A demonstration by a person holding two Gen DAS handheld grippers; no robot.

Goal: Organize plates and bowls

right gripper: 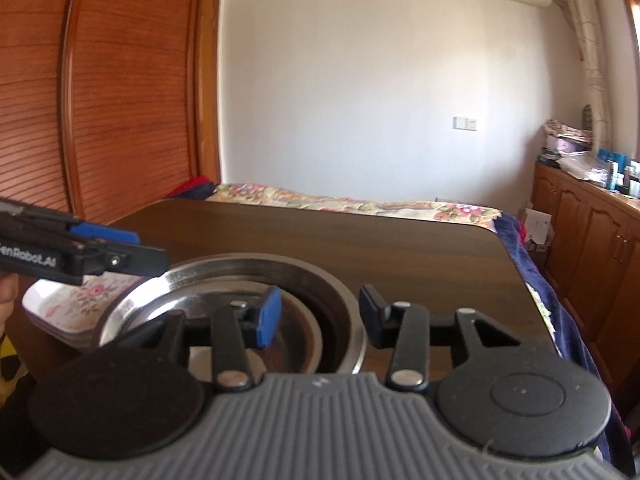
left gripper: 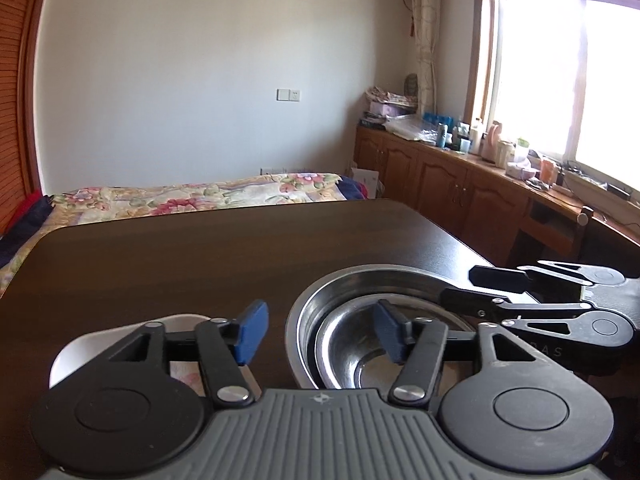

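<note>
left gripper (left gripper: 318,334): jaws apart, nothing between them; blue pads (left gripper: 251,332) hang just above the table, one over the gap between the two dish groups, the other over the bowls' near-left part.
right gripper (right gripper: 318,316): jaws apart, nothing clamped; left pad over the bowl interior, right pad outside the rim on the right. In the left wrist view it comes in from the right, over the bowls' far-right rim.
large steel bowl (left gripper: 320,292): upright on the table, near edge, right of centre; right-side rim sits between the right gripper's pads, can't tell if touched.
smaller steel bowl (left gripper: 344,344): nested inside the large one, toward its near side.
bowls inside: looks like another ring further in, count unclear.
floral plate (right gripper: 72,300): white, rounded-square, pink flower print, just left of the bowls, seems to sit on a stack of like plates; left gripper body hides most of it in its own view.
table (left gripper: 180,264): dark wood, bare beyond the dishes.
hand (right gripper: 8,292): sliver at left edge behind the left gripper.
bed (left gripper: 200,194): floral cover, behind the table.
cabinets (left gripper: 440,176): wooden, under the window, top cluttered with bottles.
</note>
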